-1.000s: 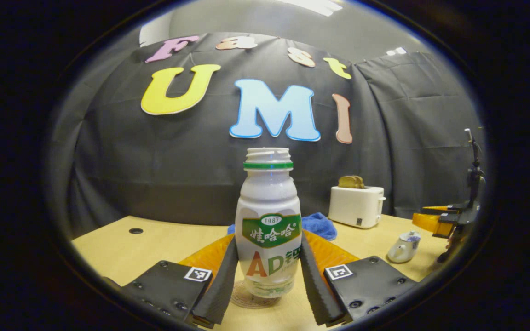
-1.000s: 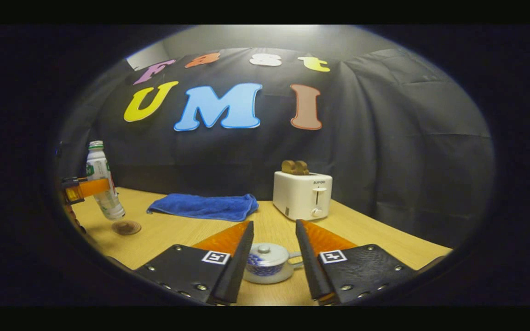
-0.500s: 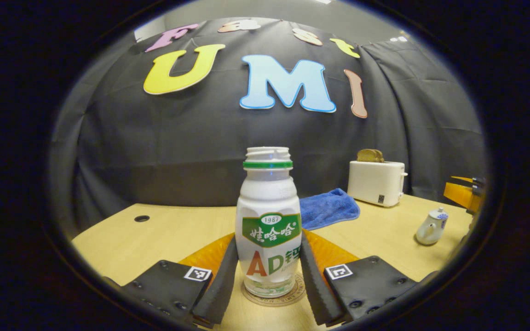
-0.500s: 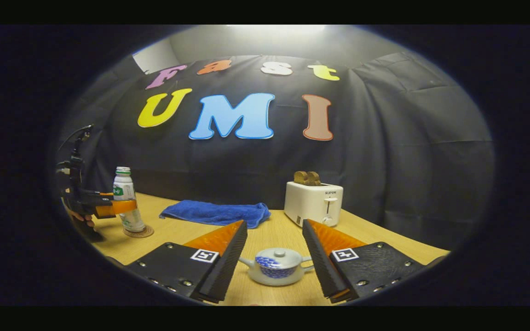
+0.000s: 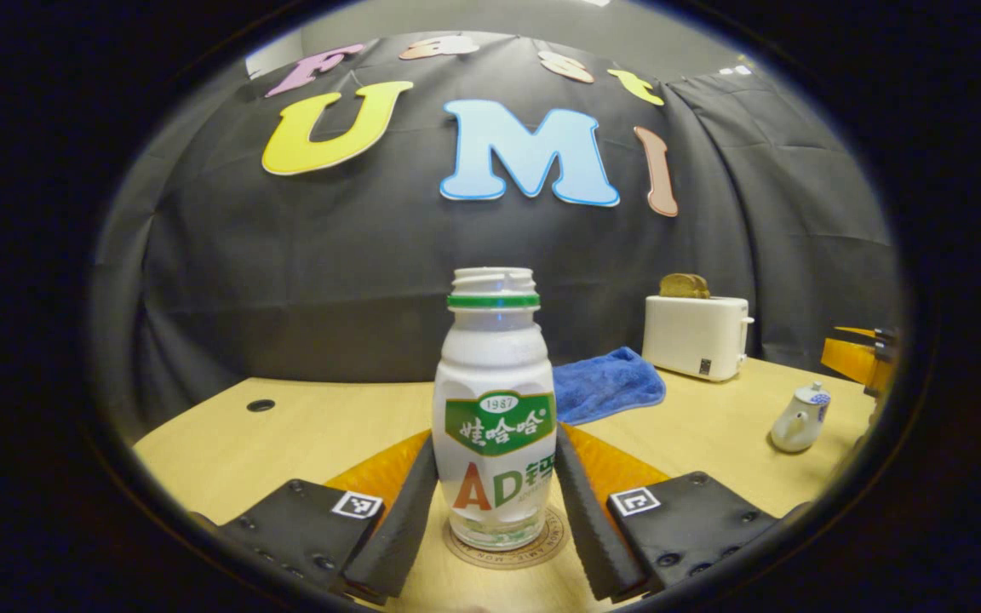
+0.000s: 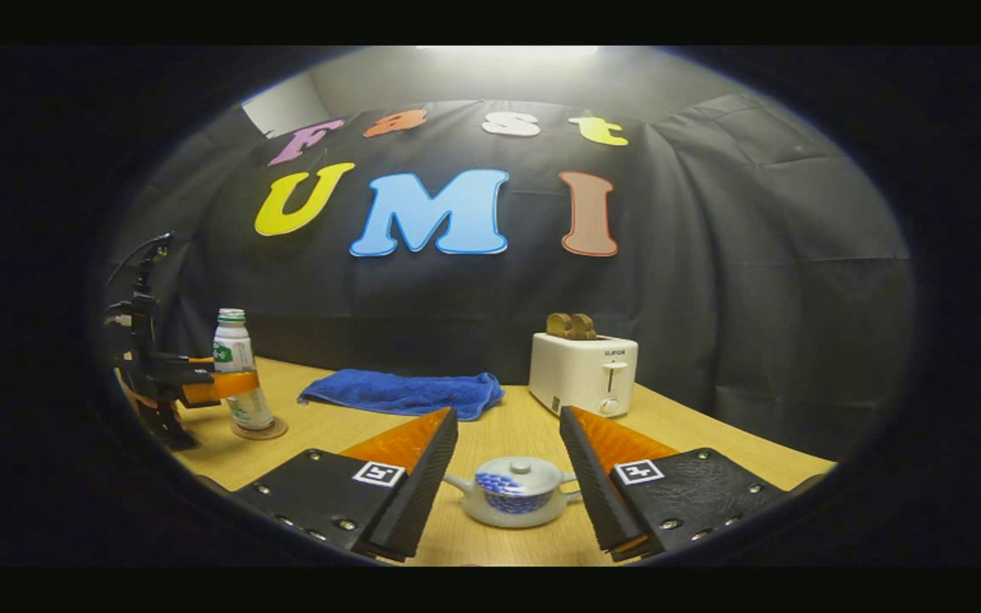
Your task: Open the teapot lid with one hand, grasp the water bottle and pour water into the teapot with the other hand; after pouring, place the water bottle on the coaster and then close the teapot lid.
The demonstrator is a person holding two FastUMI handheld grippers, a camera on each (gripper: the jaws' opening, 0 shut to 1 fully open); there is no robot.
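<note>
Standing upright on the coaster (image 5: 507,545), the water bottle (image 5: 495,417) sits w/ its cap off, mouth open at top. Left gripper view: left gripper (image 5: 495,511) has its 2 fingers (image 5: 401,519) flanking the bottle's lower body, 1 per side, right up against it; can't tell if they press or just touch, so grip state unclear. Bottle base rests on the coaster, which lies flat on the wooden table (image 5: 286,434). Behind the bottle, a blue cloth (image 5: 605,383) lies on the table; further right a white toaster (image 5: 695,336) w/ bread in its slots. Near the right edge, the teapot (image 5: 797,417) stands on the table w/ lid on, and part of the other gripper pokes in just beyond it.

Right gripper view: right gripper (image 6: 507,481) is spread wide, the 2 fingers (image 6: 422,485) apart w/ nothing between them touching. Teapot (image 6: 516,501) sits on the table (image 6: 499,426) ahead, seen between the fingers, lid (image 6: 518,473) closed, spout to the left, handle to the right. Far left, the left gripper (image 6: 214,385) is around the water bottle (image 6: 239,375), which stands on the coaster (image 6: 259,428). Blue cloth (image 6: 401,393) mid-table, toaster (image 6: 584,373) right of it, both well behind the teapot.
</note>
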